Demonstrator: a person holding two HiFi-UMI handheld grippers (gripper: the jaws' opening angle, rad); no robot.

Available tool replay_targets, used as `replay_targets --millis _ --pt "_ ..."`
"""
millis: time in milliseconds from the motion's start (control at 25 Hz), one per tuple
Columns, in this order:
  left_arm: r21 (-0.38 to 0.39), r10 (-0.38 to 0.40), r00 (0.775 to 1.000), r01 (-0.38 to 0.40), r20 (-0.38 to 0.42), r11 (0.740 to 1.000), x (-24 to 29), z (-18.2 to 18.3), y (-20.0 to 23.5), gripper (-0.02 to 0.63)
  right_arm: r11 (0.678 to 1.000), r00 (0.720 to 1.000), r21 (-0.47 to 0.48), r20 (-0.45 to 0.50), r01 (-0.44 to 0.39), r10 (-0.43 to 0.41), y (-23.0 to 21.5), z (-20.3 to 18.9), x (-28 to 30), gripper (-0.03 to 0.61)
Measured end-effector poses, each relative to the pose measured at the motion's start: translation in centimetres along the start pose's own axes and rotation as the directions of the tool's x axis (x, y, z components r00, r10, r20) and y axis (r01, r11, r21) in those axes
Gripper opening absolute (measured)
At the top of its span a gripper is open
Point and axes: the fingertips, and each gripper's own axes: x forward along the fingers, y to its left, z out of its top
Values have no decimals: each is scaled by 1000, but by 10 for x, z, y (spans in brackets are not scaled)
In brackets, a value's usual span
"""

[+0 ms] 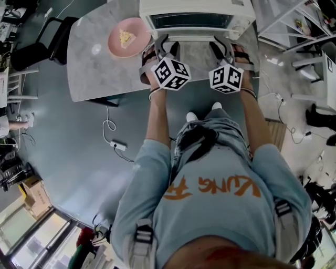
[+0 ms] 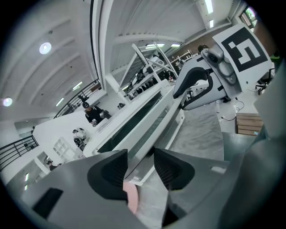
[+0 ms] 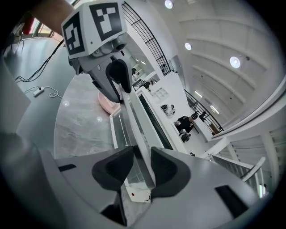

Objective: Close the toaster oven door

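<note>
Clerk: Item one, the task object?

Checker: One toaster oven (image 1: 197, 8), white, at the top centre of the head view, standing at the far edge of a grey marbled counter (image 1: 94, 73). Its door (image 1: 194, 22) has a dark window. The door handle (image 1: 191, 35), a white bar, runs across the front just below the window. Whether the door is fully up cannot be told.

Clerk: Item two?

Checker: The left gripper (image 1: 167, 42), at the handle's left end in the head view. In the left gripper view the bar passes between its fingers (image 2: 111, 172), which stand apart around it, not clamped.

Clerk: Item three?

Checker: The right gripper (image 1: 223, 43), at the handle's right end. In the right gripper view its fingers (image 3: 167, 172) are closed onto the bar.

Clerk: Sundries?

Checker: One pink plate (image 1: 116, 48), upper left of the head view, on the counter just beside the oven's left side, bearing a pale wedge of food (image 1: 125, 38). One white cable (image 1: 109, 126) on the grey floor (image 1: 68, 157), centre left.
</note>
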Motion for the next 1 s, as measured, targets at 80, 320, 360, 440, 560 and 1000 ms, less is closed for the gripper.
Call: replay_targets --millis 80,320,360,440,560,1000 --pt "-8 5 1000 -5 6 1000 4 4 6 172 1000 1000 -12 8 16 -16 -6 1 5 114" --pt "-25 20 1000 -20 16 999 15 15 23 176 997 998 -53 24 52 -51 -24 5 17 114" --pt "-27 21 1000 -21 18 999 17 17 26 176 997 998 -58 25 56 -55 -27 5 20 114" --pt "-29 20 1000 -20 14 999 21 20 30 177 995 998 -77 21 68 -66 -32 3 25 117" --pt "-36 27 1000 -27 -10 999 26 23 35 176 981 993 -157 -5 114 -116 -38 2 33 112" --pt "-61 40 999 -41 -12 997 35 30 41 179 990 994 -94 -9 109 -110 -48 -1 44 126"
